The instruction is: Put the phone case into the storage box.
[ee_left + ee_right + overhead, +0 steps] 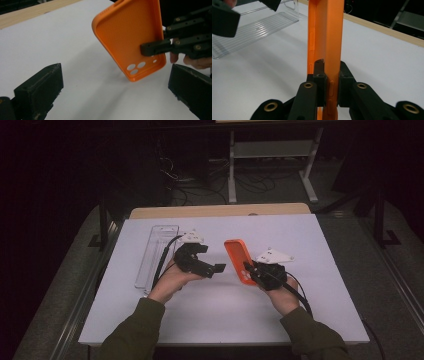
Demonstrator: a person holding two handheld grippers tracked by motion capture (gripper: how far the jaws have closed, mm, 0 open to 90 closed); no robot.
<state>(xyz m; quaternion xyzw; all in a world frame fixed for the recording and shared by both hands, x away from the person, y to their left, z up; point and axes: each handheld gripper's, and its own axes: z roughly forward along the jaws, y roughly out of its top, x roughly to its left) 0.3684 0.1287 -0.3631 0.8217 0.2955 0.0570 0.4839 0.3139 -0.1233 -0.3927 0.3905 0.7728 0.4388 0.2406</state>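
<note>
— Where is the case right now?

— I have the orange soft-plastic phone case clamped in my right tongs, lifted off the white-topped bench near its middle. The jaws pinch one long edge close to the end with the camera cut-outs, one jaw inside the shell and one outside. In the left gripper view the hollow inside of the case faces my other hand, tilted, with the cut-out end lowest.

— And your left tongs?

— My left tongs stand wide apart and hold nothing, hovering just left of the case and pointed at it, not touching.

— Anything else on the bench?

— A clear ribbed plastic tray lies flat on the far-left part, well apart from the case.
</note>
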